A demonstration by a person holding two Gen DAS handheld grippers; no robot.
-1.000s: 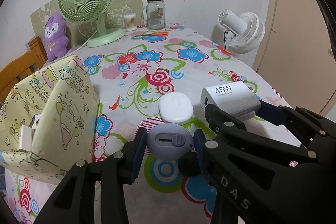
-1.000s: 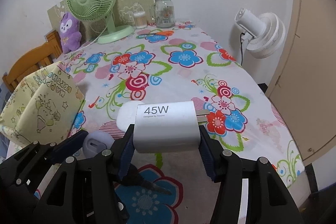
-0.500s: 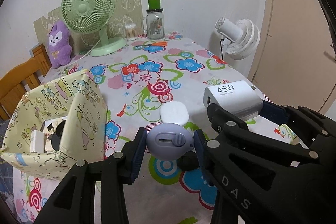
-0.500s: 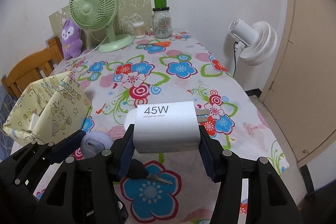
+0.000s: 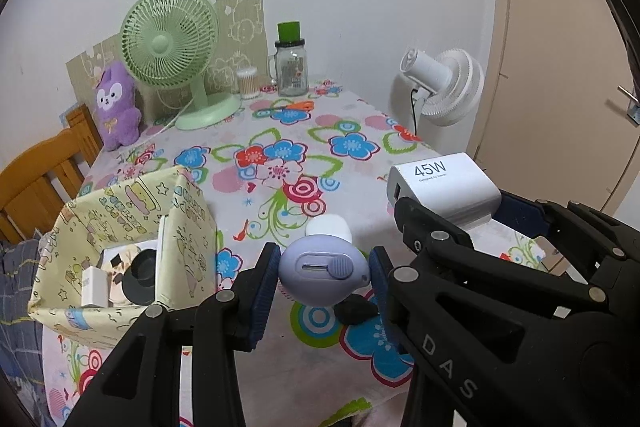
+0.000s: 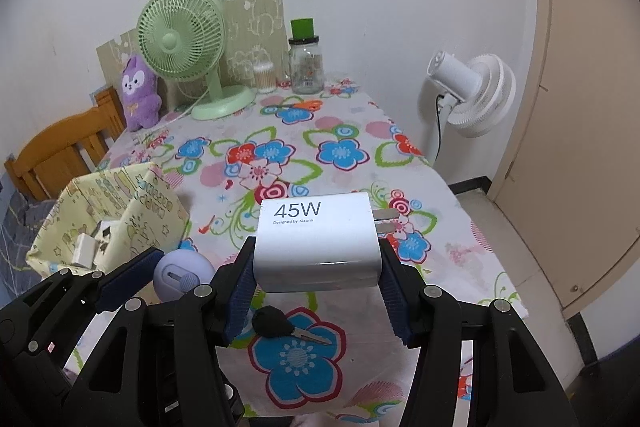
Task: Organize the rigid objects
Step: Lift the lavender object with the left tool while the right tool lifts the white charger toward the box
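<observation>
My left gripper (image 5: 323, 273) is shut on a lilac egg-shaped box cutter (image 5: 323, 274) and holds it above the floral table. My right gripper (image 6: 318, 263) is shut on a white 45W charger (image 6: 318, 247), also held in the air; the charger also shows in the left wrist view (image 5: 444, 191). A yellow patterned fabric box (image 5: 120, 251) stands at the left and holds a white adapter (image 5: 95, 286) and a dark round item (image 5: 140, 277). A white oval case (image 5: 329, 227) and a black key (image 6: 280, 327) lie on the table below the grippers.
A green desk fan (image 5: 172, 39), a purple plush (image 5: 116, 103), a cotton-swab jar (image 5: 247, 81) and a glass jar with a green lid (image 5: 291, 67) stand at the far edge. A white fan (image 5: 448, 87) stands off the right edge. A wooden chair (image 5: 36, 179) is at the left.
Both grippers have risen and drawn back from the table with their objects still held. The inside of the fabric box has come into view.
</observation>
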